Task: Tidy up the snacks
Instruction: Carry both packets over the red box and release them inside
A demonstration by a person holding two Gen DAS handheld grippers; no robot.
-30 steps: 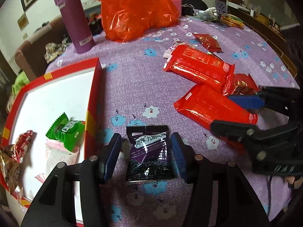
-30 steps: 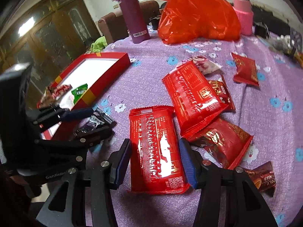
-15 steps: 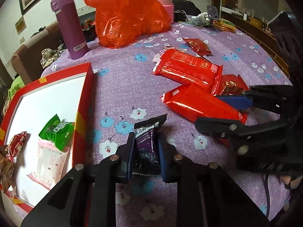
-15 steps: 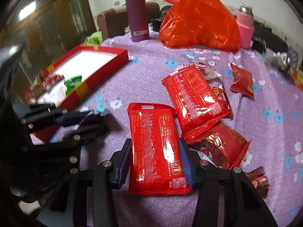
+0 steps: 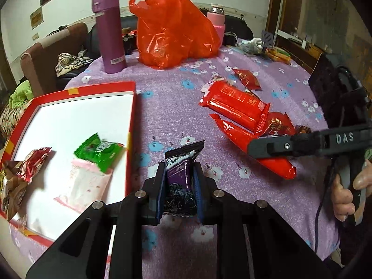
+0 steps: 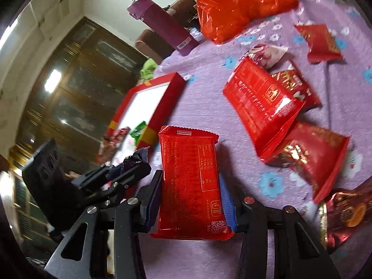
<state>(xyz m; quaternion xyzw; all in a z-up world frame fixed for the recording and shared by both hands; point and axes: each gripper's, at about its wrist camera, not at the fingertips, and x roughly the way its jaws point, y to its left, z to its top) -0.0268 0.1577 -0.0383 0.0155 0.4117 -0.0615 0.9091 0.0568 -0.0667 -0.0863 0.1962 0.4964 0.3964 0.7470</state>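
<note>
Inside red box (image 5: 130, 125), four snacks; beside it, two thermoses.

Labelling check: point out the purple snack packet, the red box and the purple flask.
purple snack packet (image 5: 180, 174), left wrist view: printed front between the pads.
red box (image 5: 131, 139), left wrist view: right side wall.
purple flask (image 5: 110, 34), left wrist view: middle of the body.

My table (image 5: 167, 107) wears a purple flowered cloth. On it sit a red tray (image 5: 104, 88), a purple flask (image 5: 109, 34), an orange bag (image 5: 172, 28) and scattered red snack packs (image 5: 234, 104).
</note>
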